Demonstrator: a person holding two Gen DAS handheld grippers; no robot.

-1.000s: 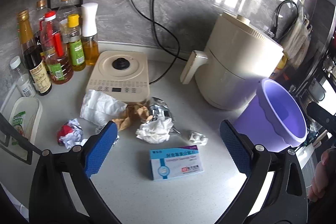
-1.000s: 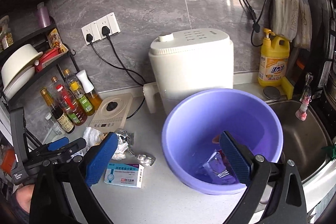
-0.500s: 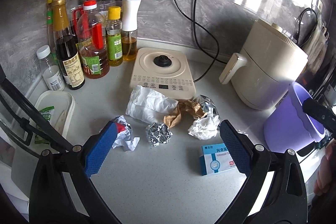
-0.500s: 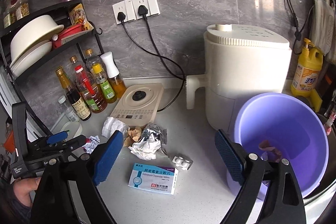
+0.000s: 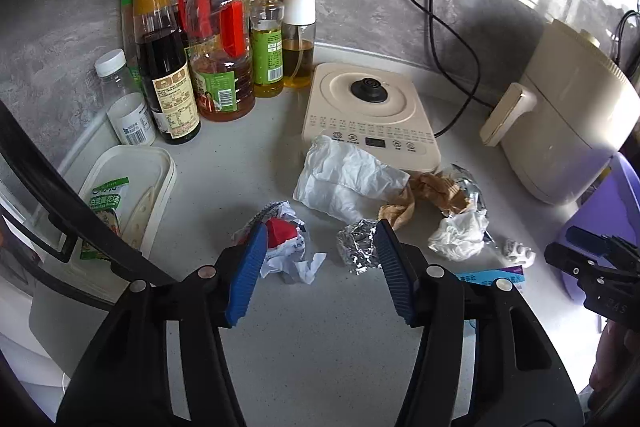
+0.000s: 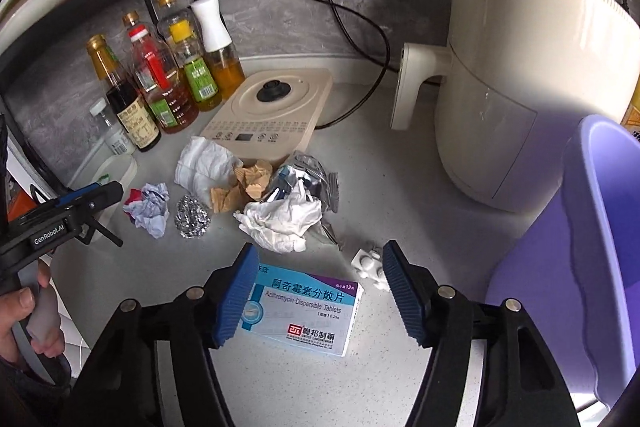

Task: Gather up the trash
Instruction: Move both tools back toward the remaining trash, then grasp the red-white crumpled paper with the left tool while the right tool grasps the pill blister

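**Both grippers closing in on trash**

Bin [image 6: 592, 227] waits at three o'clock. Right gripper [image 6: 316, 291], fingers narrowing around the pill box [image 6: 304, 311], not yet pressing; square up first. Left gripper [image 5: 318, 267] closing beside the wrapper [image 5: 286, 239], nothing held.

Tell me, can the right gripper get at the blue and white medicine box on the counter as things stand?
Probably yes. The medicine box lies flat on bare counter directly between the right gripper fingers, whose jaws are closing with nothing pressing yet. The blister pack sits close by its right finger and might get nudged.
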